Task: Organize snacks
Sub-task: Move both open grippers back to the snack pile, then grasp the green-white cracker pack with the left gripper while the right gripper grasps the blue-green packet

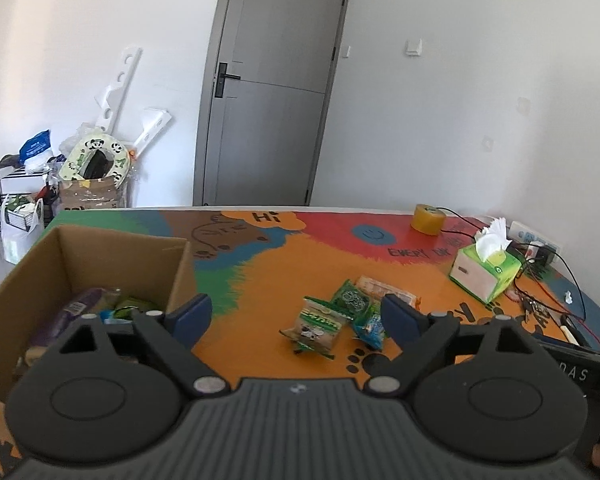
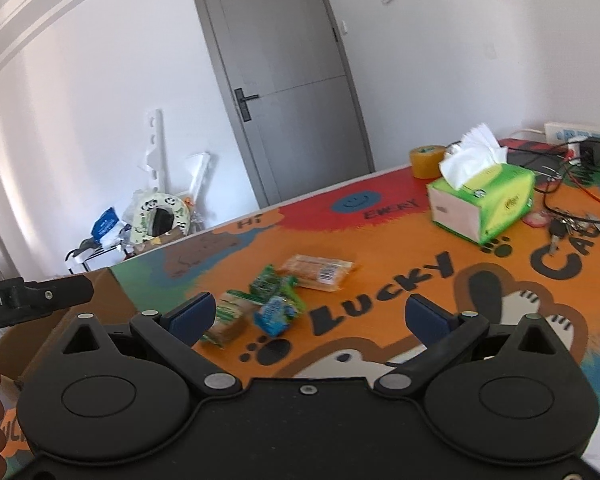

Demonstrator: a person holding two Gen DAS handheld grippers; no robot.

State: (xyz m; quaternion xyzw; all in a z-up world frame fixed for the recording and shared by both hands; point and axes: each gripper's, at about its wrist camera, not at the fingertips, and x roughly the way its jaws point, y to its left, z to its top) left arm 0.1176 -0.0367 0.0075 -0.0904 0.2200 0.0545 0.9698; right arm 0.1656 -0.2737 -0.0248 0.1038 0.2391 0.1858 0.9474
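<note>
Left gripper [image 1: 298, 314]: jaws spread wide, nothing between them, held above the tabletop [image 1: 268, 280]. Right gripper [image 2: 312, 316]: also wide open and empty.

Four snack packets [image 1: 342, 316] lie bunched near the middle of the tabletop, touching or overlapping. Cardboard box [image 1: 100, 244] stands at the tabletop's left edge; it already holds several packets.

Tissue box [image 2: 484, 204] and tape roll [image 2: 426, 160] sit toward the far right corner, well apart from the snacks.

Bright, even daylight; soft shadows, strong fisheye bending at edges, slight motion blur.
</note>
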